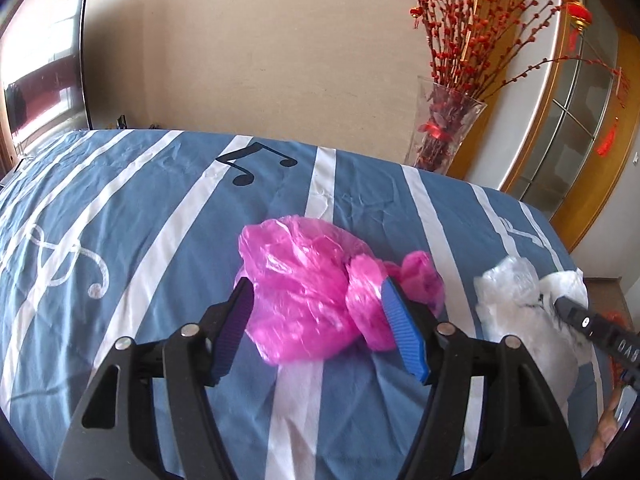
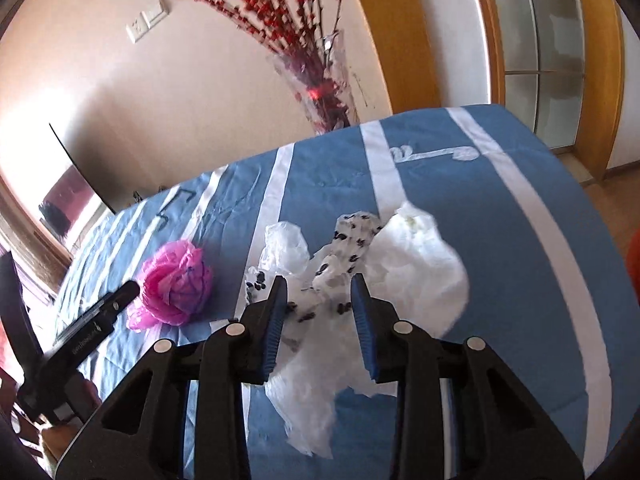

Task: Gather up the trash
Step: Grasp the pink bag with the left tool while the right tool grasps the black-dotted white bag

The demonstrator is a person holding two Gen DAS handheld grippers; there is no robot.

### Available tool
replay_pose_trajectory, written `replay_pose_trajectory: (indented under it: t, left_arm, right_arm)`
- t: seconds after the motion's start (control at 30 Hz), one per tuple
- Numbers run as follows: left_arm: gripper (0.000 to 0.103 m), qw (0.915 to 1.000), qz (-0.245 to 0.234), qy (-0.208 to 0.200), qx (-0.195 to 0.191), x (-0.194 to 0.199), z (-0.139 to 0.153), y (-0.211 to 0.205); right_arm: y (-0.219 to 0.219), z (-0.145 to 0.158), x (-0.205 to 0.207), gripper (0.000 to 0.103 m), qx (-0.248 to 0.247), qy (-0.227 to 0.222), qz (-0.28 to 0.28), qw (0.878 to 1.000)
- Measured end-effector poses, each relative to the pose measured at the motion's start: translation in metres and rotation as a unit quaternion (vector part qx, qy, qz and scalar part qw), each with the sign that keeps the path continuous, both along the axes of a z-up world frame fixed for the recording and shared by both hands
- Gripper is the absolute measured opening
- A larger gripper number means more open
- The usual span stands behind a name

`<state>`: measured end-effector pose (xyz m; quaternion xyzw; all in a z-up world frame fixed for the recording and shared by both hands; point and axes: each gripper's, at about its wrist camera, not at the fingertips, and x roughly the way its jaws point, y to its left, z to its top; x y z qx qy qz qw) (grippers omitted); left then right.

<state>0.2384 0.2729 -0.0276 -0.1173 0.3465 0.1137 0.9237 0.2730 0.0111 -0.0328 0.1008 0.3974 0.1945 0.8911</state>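
Surface: a table covered with a blue cloth (image 1: 160,208) bearing white stripes and music notes. A glass vase (image 1: 444,132) of red branches stands beyond its far edge.

Trash present:
- A crumpled pink bag (image 1: 304,292) lies near the middle of the table, toward the near edge.
- A heap of white bags (image 2: 416,264), one piece printed with black spots, lies just beside it, toward the right edge.

Tool state:
- The left gripper (image 1: 320,328) has its jaws spread wide. They flank the pink bag on both sides; the right finger overlaps the bag's knotted part, but contact cannot be confirmed. Nothing is clamped.
- The right gripper (image 2: 320,320) also has its jaws spread, positioned over the spotted white plastic. It holds nothing.

Progress: judged from the layout, collection has not started. Both items rest on the cloth, and no bin or container is visible in either view.

Remaining work, as a judgement:
1. Close each gripper on its bag.
2. Lift both clear of the cloth.
3. Carry them to a disposal point not shown here.
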Motion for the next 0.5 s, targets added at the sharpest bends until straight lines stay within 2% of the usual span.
replay_pose_trajectory:
  t: [0.17,0.23,0.33,0.5]
  left_arm:
    - [0.068,0.9999,-0.013,-0.002,-0.005,0.005,-0.005,0.000]
    - [0.069,0.9998,-0.018,-0.003,-0.007,0.006,-0.006,-0.001]
    - [0.070,0.9997,-0.022,-0.003,-0.011,0.007,-0.008,-0.002]
    - [0.070,0.9995,-0.025,-0.006,-0.020,0.008,-0.007,-0.002]
  right_arm:
    - [0.011,-0.011,-0.002,0.025,-0.031,0.009,0.014,0.999]
    - [0.012,-0.013,-0.003,0.015,-0.036,0.008,0.016,0.999]
    - [0.013,-0.015,-0.009,0.010,-0.050,0.002,0.025,0.998]
    - [0.008,-0.007,-0.023,0.007,-0.055,-0.022,0.029,0.998]
